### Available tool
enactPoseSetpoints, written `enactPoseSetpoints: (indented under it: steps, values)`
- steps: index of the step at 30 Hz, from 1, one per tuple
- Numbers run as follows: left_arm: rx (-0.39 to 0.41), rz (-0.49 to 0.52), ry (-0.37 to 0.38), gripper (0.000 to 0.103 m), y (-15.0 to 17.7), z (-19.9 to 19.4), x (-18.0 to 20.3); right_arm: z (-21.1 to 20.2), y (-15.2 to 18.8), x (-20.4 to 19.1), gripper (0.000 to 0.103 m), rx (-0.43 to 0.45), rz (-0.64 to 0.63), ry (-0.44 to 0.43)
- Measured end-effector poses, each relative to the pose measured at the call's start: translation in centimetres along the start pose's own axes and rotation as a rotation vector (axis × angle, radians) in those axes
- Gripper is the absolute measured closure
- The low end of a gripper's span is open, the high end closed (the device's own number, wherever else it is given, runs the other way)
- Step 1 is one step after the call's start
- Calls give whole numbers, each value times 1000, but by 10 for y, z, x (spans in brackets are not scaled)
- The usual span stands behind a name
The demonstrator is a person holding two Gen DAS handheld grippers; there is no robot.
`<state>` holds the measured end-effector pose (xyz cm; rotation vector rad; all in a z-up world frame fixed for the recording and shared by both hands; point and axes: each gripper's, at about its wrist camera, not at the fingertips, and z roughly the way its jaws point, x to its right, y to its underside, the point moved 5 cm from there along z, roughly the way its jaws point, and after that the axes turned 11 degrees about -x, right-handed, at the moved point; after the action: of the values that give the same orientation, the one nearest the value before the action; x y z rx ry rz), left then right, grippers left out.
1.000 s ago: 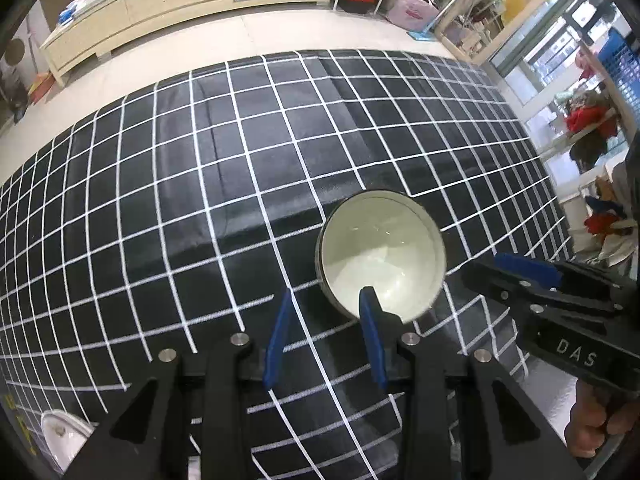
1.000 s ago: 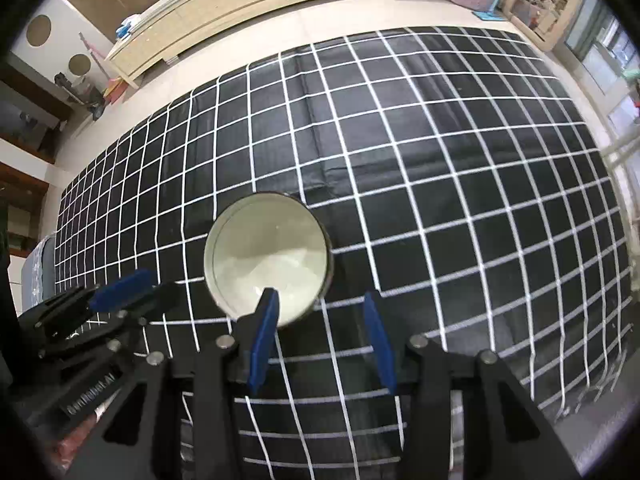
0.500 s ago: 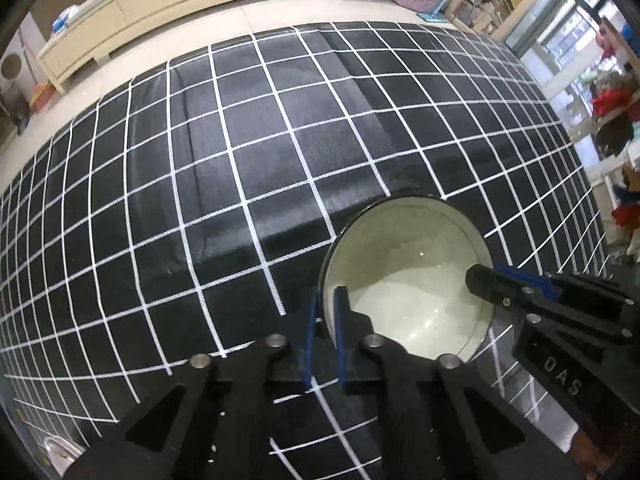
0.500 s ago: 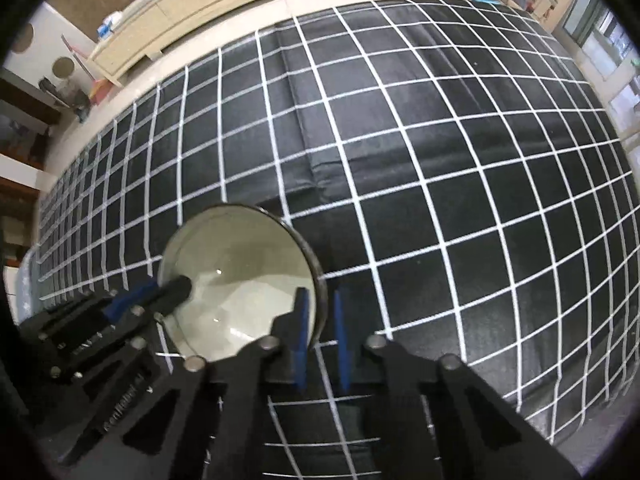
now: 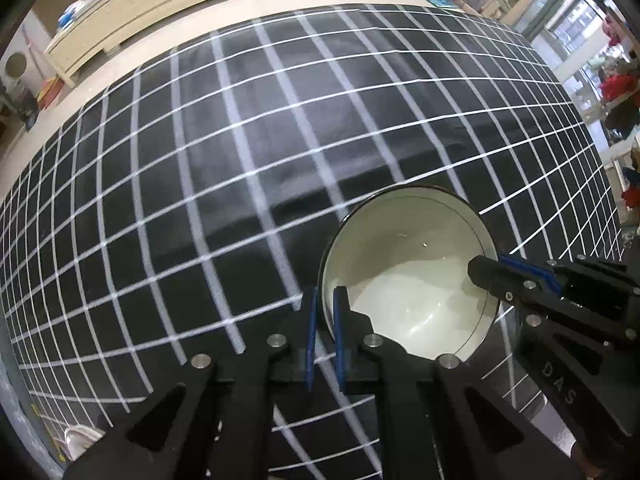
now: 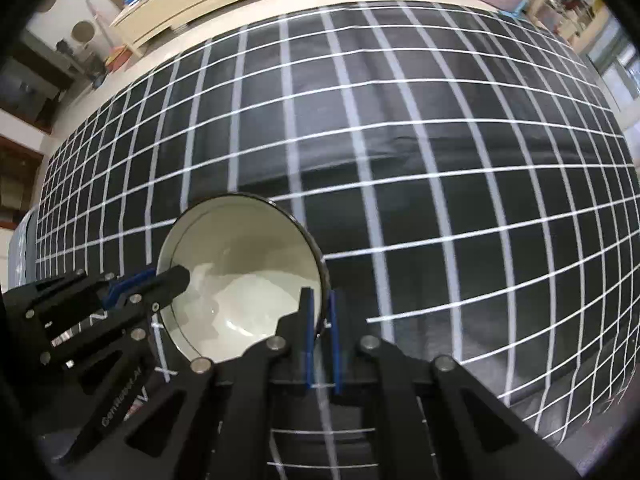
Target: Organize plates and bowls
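Observation:
A pale bowl with a dark rim is over the black checked tablecloth. My left gripper is shut on the bowl's left rim, one blue pad inside and one outside. My right gripper is shut on the opposite rim of the same bowl. In the left wrist view the right gripper reaches in from the right edge over the rim; in the right wrist view the left gripper comes in from the left. The bowl is empty.
The tablecloth covers the whole table. A cream cabinet stands along the far wall beyond the table. A white dish peeks out at the lower left table edge. Shelves and clutter are at the right.
Both grippers came down onto the bowl and went from open to shut, each pinching one side of its rim. The bowl now looks larger and closer in both views.

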<state>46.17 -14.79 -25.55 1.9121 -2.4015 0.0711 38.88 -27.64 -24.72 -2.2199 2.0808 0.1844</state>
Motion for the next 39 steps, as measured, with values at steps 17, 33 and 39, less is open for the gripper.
enactPoseSetpoints:
  steps: [17, 33, 39]
  values:
    - [-36, -56, -48, 96, 85, 7, -116, 16, 51, -104, 92, -48, -136, -19]
    - [-33, -86, -39, 94, 148, 27, -144, 37, 76, -159, 92, -49, -149, 73]
    - [-15, -121, -1, 96, 162, 39, -163, 48, 85, -186, 92, -47, -94, 34]
